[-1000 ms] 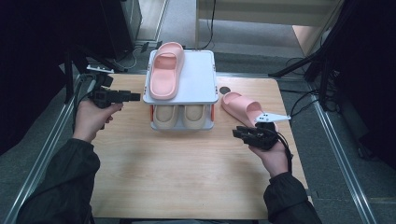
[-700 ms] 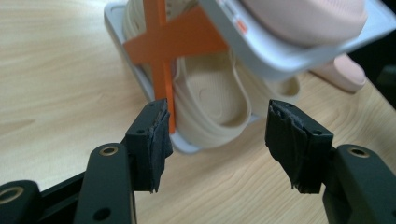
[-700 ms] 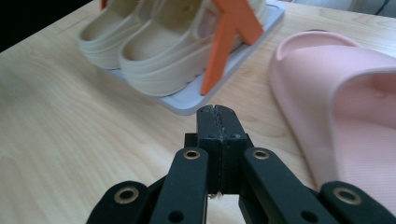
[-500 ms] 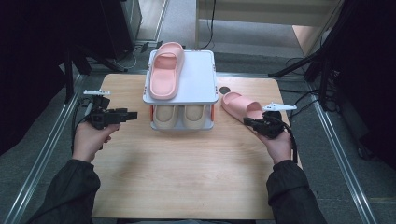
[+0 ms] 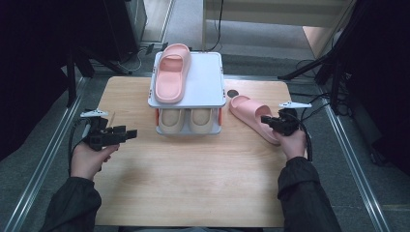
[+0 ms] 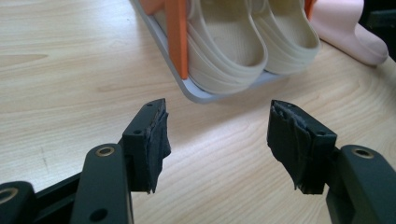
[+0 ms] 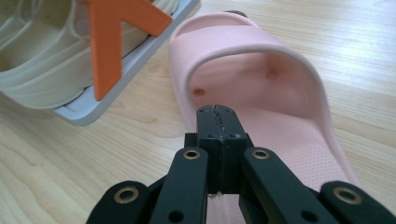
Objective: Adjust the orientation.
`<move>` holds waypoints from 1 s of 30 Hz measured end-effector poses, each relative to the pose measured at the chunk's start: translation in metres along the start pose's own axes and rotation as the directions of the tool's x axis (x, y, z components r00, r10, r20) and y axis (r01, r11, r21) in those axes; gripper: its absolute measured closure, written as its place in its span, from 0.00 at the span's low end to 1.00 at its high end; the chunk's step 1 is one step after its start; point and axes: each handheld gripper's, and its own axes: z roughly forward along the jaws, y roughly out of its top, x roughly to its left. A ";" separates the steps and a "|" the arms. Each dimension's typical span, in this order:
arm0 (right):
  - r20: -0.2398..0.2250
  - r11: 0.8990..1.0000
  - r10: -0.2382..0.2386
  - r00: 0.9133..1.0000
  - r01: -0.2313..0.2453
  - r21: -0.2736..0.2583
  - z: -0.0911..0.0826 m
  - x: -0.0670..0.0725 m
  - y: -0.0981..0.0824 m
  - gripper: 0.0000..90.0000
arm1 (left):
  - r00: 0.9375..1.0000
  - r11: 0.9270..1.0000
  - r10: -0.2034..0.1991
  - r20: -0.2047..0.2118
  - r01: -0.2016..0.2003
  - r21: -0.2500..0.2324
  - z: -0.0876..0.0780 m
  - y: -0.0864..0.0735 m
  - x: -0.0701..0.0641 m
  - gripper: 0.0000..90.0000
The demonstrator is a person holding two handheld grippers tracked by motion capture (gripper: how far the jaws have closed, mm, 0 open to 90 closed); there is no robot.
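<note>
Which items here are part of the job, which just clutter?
In play: pink slipper on table, right gripper shut above it, rack, pink slipper on rack top.
Bystanders: beige slippers on lower shelf, open left gripper.

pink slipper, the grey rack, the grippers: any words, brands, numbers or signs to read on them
None: no readable text in any view.
Pink foam slipper on the wooden table: plain, no brand or size mark visible.
Pink foam slipper on the rack's top shelf: plain.
Grey two-shelf rack with orange posts: no label.
Beige slippers on the lower shelf: only moulded ridges.
Black left gripper and right gripper: no markings visible.
</note>
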 end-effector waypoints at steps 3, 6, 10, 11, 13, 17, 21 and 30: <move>0.008 1.000 0.027 1.000 -0.027 0.004 0.003 -0.008 -0.002 1.00 | 1.000 1.000 0.024 -0.009 -0.024 0.008 0.001 -0.007 -0.003 0.43; 0.027 0.999 0.039 0.999 -0.040 0.022 0.006 -0.015 -0.004 1.00 | 1.000 1.000 0.025 -0.011 -0.025 0.008 0.001 -0.012 -0.004 0.43; 0.029 0.997 0.057 0.998 -0.058 0.050 0.012 -0.019 -0.008 1.00 | 0.999 0.999 0.044 0.003 -0.045 0.002 0.003 -0.016 -0.006 0.43; 0.029 0.997 0.059 0.998 -0.060 0.055 0.012 -0.018 -0.008 1.00 | 0.999 0.999 0.054 0.004 -0.054 -0.009 0.003 -0.016 -0.006 0.43; 0.025 0.997 0.053 0.998 -0.054 0.058 0.015 -0.017 -0.007 1.00 | 0.997 0.997 0.074 0.008 -0.074 -0.030 0.003 -0.016 -0.006 0.42; 0.018 0.997 0.026 0.999 -0.028 0.074 0.021 -0.012 -0.006 0.99 | 0.998 0.998 0.062 0.009 -0.061 -0.014 0.005 -0.016 -0.003 0.42; 0.022 0.997 0.015 1.000 -0.017 0.079 0.022 -0.008 -0.005 0.99 | 0.998 0.998 0.057 0.011 -0.057 0.001 0.007 -0.018 0.000 0.42; 0.016 0.995 0.041 0.999 -0.043 0.085 0.023 -0.003 -0.006 1.00 | 0.999 0.999 0.046 0.018 -0.046 0.018 0.013 -0.019 0.004 0.42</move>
